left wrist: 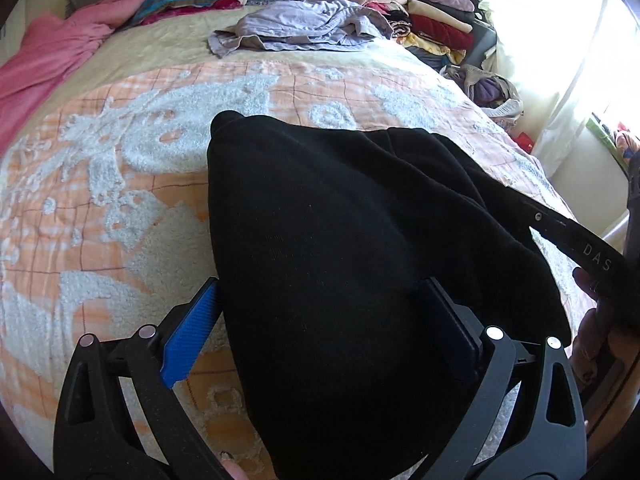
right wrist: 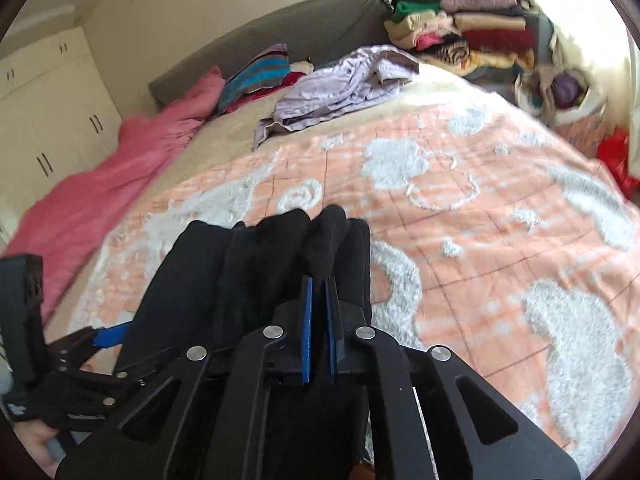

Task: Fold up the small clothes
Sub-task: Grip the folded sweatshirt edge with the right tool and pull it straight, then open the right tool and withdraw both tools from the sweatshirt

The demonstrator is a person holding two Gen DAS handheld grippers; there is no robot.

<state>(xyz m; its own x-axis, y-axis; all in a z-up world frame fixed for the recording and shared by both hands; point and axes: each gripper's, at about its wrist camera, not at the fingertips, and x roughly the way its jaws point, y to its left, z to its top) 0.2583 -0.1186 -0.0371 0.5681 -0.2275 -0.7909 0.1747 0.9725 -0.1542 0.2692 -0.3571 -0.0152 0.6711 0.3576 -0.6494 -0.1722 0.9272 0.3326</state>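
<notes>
- I'm working on a bed under a peach-and-white tufted bedspread [left wrist: 132, 184], in a bedroom with bright window light at the right.
- Nearest me, at the bedspread's near edge, the small black knit garment [left wrist: 340, 240] lies bunched and partly lifted.
- My right gripper [right wrist: 319, 304] is pressed together on a gathered fold of that garment; I should keep the pinch firm and pull the edge taut.
- My left gripper [left wrist: 320, 316] is spread wide, its blue pads [left wrist: 188, 336] either side of the cloth, not pressing. I judge it should close on the opposite edge, level with the right, before any fold.
- Farther off, a crumpled lilac garment [left wrist: 304, 24] sits mid-bed; stacked folded clothes [left wrist: 424, 12] fill the far right corner.
</notes>
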